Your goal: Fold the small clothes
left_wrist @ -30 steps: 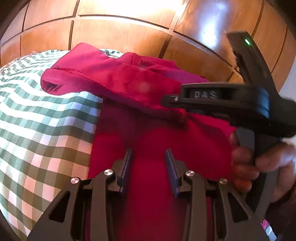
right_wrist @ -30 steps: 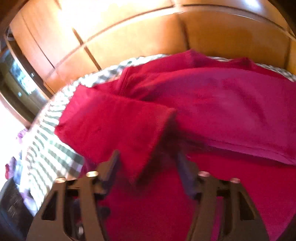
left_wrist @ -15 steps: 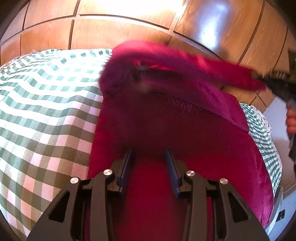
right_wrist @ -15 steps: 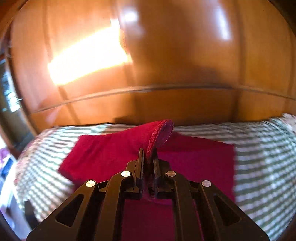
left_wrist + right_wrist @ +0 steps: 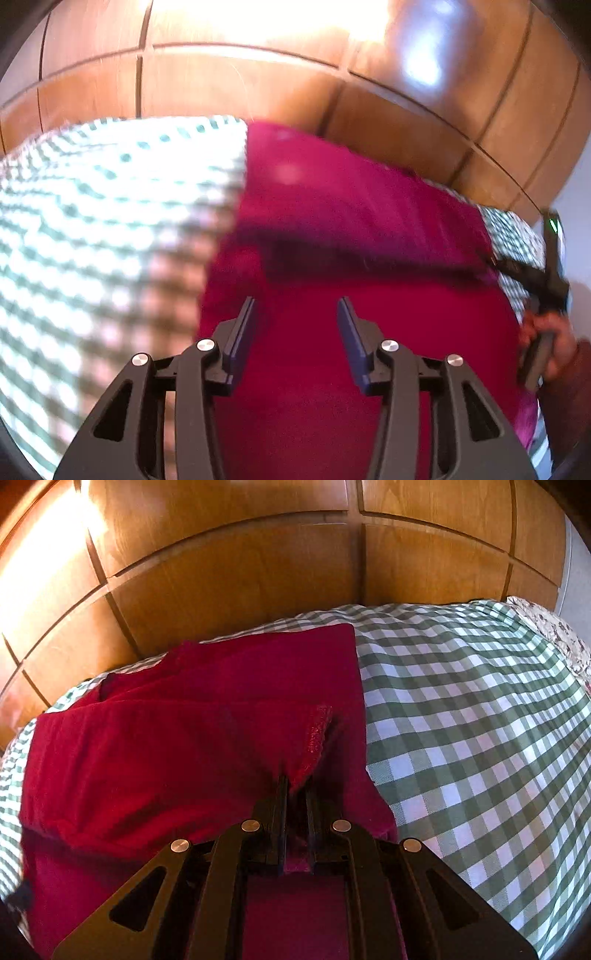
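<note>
A dark red garment (image 5: 369, 221) lies on a green-and-white checked cloth (image 5: 92, 240). My left gripper (image 5: 295, 301) hovers over the garment's near part. Its jaws are opening, with cloth below them and nothing pinched between them. In the right wrist view, my right gripper (image 5: 295, 781) is shut on a fold of the red garment (image 5: 166, 757). The textured cuff (image 5: 314, 734) stands just beyond the fingertips. That sleeve is drawn across the body to the garment's right edge. The left wrist view is blurred; a hand (image 5: 554, 332) holds the right tool at its far right.
Glossy wooden panels (image 5: 258, 572) rise right behind the bed. Checked cloth (image 5: 480, 738) spreads to the right of the garment, with a floral fabric (image 5: 554, 635) at the far right corner. More checked cloth lies left of the garment in the left wrist view.
My right gripper shut on the sleeve and carried it from the left side across the garment to the right edge. My left gripper lifted a little and its jaws spread wider.
</note>
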A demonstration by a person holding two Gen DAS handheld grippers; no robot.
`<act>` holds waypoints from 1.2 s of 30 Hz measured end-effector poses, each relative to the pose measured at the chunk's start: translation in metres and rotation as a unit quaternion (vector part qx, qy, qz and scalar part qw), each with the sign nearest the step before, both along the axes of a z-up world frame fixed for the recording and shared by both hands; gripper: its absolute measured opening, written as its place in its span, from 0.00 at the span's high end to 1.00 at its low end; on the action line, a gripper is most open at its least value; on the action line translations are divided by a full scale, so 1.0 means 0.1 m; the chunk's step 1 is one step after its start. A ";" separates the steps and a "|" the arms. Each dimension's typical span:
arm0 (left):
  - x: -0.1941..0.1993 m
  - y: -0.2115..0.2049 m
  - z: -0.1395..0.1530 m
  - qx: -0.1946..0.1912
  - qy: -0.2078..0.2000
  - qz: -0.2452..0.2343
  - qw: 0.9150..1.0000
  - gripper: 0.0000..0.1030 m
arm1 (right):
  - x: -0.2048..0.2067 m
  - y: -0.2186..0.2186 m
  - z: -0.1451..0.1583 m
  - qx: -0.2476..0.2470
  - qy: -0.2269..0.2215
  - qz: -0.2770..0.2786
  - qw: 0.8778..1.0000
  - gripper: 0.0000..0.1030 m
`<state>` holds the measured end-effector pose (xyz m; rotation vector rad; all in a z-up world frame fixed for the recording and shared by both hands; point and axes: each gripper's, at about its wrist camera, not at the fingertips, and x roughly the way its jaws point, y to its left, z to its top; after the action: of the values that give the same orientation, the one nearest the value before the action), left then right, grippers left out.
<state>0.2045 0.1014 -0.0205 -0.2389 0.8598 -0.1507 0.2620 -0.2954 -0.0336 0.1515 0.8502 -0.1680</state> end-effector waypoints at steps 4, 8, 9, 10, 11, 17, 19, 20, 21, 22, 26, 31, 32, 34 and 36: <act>0.54 0.31 0.09 -0.057 0.007 0.041 0.997 0.37 | -0.02 -0.02 0.05 0.013 0.001 0.008 1.000 0.93; 1.15 0.47 -0.04 -0.111 0.052 0.058 0.991 0.36 | -0.02 -0.12 0.08 0.028 0.003 0.018 0.999 0.93; 1.31 0.47 -0.11 -0.122 0.064 0.060 0.989 0.36 | -0.01 -0.12 0.08 0.029 0.003 0.020 0.999 0.93; 1.40 0.46 -0.14 -0.128 0.070 0.061 0.987 0.38 | -0.01 -0.12 0.08 0.031 0.004 0.021 0.999 0.93; 1.48 0.44 -0.18 -0.135 0.074 0.060 0.986 0.45 | -0.01 -0.12 0.08 0.034 0.005 0.022 0.999 0.93; 1.53 0.13 -0.05 -0.069 0.026 0.056 0.996 0.87 | 0.01 -0.10 0.13 0.020 0.003 0.033 0.999 0.93; 1.49 0.04 -0.05 -0.025 0.020 0.063 0.998 0.87 | -0.05 -0.08 0.22 0.004 -0.015 0.036 0.999 0.93; 1.51 -0.05 -0.12 0.017 0.028 0.064 0.997 0.86 | -0.08 -0.07 0.24 -0.002 -0.023 0.037 0.999 0.93; 1.54 -0.13 -0.20 0.055 0.036 0.062 0.996 0.83 | -0.08 -0.06 0.25 -0.012 -0.024 0.034 0.999 0.93; 1.54 -0.18 -0.26 0.091 0.037 0.060 0.993 0.75 | -0.05 -0.05 0.18 -0.040 -0.010 0.023 0.999 0.93; 1.36 -0.35 -0.14 0.148 0.009 0.074 0.986 0.60 | 0.01 -0.08 0.05 -0.035 0.002 0.011 0.999 0.93; 0.88 -0.51 0.05 0.166 -0.045 0.047 0.984 0.52 | -0.12 -0.06 0.19 -0.042 -0.012 0.000 0.999 0.47; 0.81 -0.55 0.05 0.165 -0.049 0.039 0.984 0.52 | -0.17 -0.03 0.24 -0.050 -0.025 -0.002 0.998 0.41; 0.68 -0.63 0.02 0.162 -0.048 0.019 0.985 0.52 | -0.27 0.06 0.37 -0.054 -0.052 0.001 0.997 0.39; 0.63 -0.69 -0.03 0.162 -0.047 0.011 0.986 0.52 | -0.30 0.14 0.43 -0.045 -0.063 0.014 0.997 0.39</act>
<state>0.2675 0.0325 -0.0233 0.0631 0.7741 0.0004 0.2316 -0.2812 0.0097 0.0648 0.7164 -0.1693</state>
